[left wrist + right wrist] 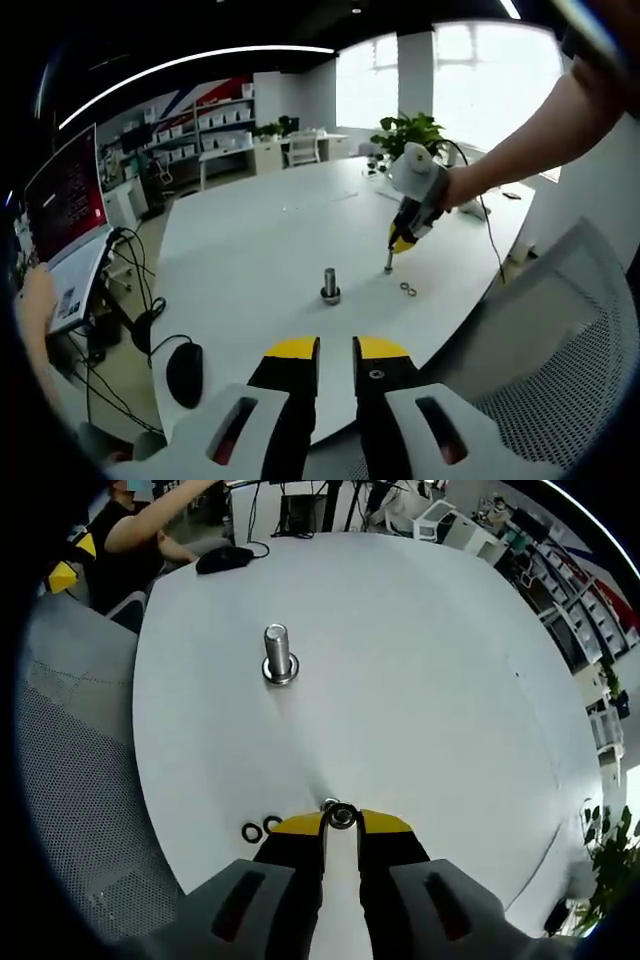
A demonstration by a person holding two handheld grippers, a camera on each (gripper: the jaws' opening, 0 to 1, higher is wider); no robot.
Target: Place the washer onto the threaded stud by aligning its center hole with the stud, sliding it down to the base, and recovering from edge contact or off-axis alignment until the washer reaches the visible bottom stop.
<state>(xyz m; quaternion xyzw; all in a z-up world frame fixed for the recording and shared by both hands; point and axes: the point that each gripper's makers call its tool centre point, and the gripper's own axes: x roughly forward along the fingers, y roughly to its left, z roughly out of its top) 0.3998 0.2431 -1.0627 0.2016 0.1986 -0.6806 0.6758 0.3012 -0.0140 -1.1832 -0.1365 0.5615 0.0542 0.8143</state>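
Note:
A steel threaded stud [330, 283] [277, 652] stands upright on its wide base, near the middle of the white table [250, 230] [420, 660]. My right gripper [340, 822] [390, 262] is shut on a small washer [340, 814], held low over the table to the stud's right in the left gripper view, well short of the stud. Two loose washers [408, 289] [260, 829] lie on the table beside it. My left gripper [336, 352] hovers at the near table edge, its jaws a narrow gap apart with nothing between them.
A black mouse [184, 372] [225, 558] with cables lies at the table's left end, beside a red-screened laptop [65, 200]. A grey mesh chair [570, 370] [70, 730] stands by the table edge. A person [135, 530] sits at the far end. A plant [410, 130] stands beyond.

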